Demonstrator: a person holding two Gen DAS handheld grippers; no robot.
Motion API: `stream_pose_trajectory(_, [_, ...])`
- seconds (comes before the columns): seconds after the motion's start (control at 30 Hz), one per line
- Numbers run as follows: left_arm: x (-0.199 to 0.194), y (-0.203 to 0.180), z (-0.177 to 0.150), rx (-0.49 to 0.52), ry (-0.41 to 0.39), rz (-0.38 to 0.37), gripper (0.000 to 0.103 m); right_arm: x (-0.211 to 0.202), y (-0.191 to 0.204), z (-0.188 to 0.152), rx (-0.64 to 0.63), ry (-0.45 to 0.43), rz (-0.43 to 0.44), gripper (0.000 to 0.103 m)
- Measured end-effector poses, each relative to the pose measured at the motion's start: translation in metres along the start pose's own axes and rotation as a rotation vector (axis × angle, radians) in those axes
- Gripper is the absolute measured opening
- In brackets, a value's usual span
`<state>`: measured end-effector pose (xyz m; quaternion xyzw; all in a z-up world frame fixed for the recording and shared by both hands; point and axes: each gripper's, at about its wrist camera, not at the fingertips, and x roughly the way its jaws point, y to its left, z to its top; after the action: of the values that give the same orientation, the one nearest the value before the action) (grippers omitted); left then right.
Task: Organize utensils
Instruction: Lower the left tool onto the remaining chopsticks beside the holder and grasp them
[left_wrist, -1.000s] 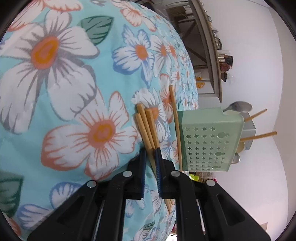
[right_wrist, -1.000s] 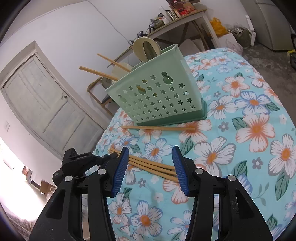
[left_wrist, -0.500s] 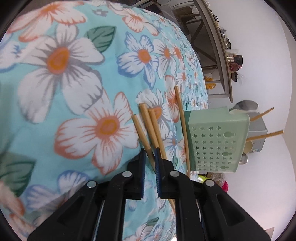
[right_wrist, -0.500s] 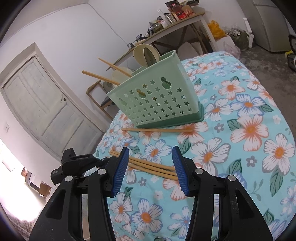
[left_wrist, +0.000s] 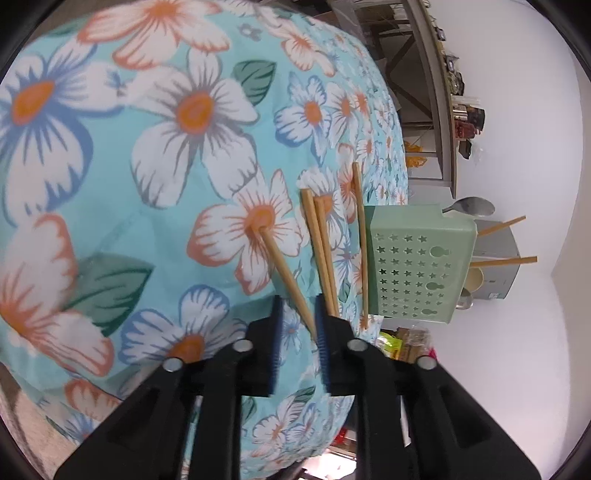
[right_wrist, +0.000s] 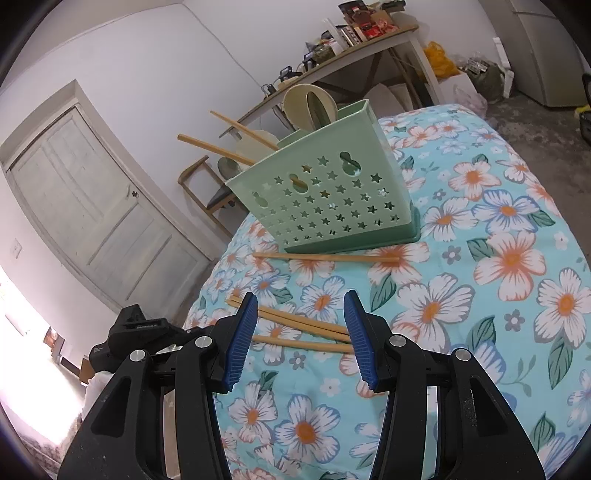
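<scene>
In the left wrist view, the left gripper (left_wrist: 297, 325) is seen with its jaws set a narrow way apart, and one chopstick (left_wrist: 286, 273) runs out from the gap between them across the floral cloth (left_wrist: 155, 155). Its near end lies against the inner face of the right-hand pad; whether it is pinched or merely lying loose in the gap cannot be told, though the visible space on the other side suggests it is not clamped. Just beyond the right-hand jaw a pair of chopsticks (left_wrist: 321, 251) is laid side by side, and further to that side a single chopstick (left_wrist: 360, 243) lies along the foot of the green utensil holder (left_wrist: 417, 266). Two more sticks and a spoon are seen poking from the holder's mouth, which suggests that the loose ones are meant to go there too.

In the right wrist view, the right gripper (right_wrist: 301, 336) is held wide open and empty above the cloth. The loose chopsticks (right_wrist: 303, 330) lie across the gap between its jaws, a placement judged to be a readiness to assist. The holder stands well ahead of the jaws, and the left gripper is seen low, beside the left-hand jaw.
</scene>
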<state>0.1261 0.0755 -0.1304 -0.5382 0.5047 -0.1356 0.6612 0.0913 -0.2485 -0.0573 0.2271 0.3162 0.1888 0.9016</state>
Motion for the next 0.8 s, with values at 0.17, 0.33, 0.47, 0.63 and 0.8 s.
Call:
stream_pose_trajectory(0.17, [0.005, 0.001, 0.002, -0.038, -0.002, -0.017, 0.029, -0.002, -0.001, 0.0, 0.005, -0.004, -0.002, 0.047])
stream_pose_trajectory(0.33, [0.013, 0.002, 0.006, -0.095, -0.02, 0.012, 0.029, -0.002, -0.002, -0.001, 0.009, -0.003, 0.001, 0.047])
stream_pose_trajectory(0.47, [0.015, 0.001, 0.005, -0.12, -0.058, 0.024, 0.026, -0.001, -0.003, -0.002, 0.014, -0.004, 0.0, 0.047])
stream_pose_trajectory(0.63, [0.017, 0.01, 0.001, -0.133, -0.087, 0.03, 0.009, -0.003, -0.007, -0.003, 0.023, -0.006, -0.005, 0.047])
stream_pose_trajectory(0.8, [0.014, 0.009, -0.001, -0.112, -0.097, 0.032, 0.009, -0.004, -0.013, -0.004, 0.041, -0.006, -0.011, 0.047])
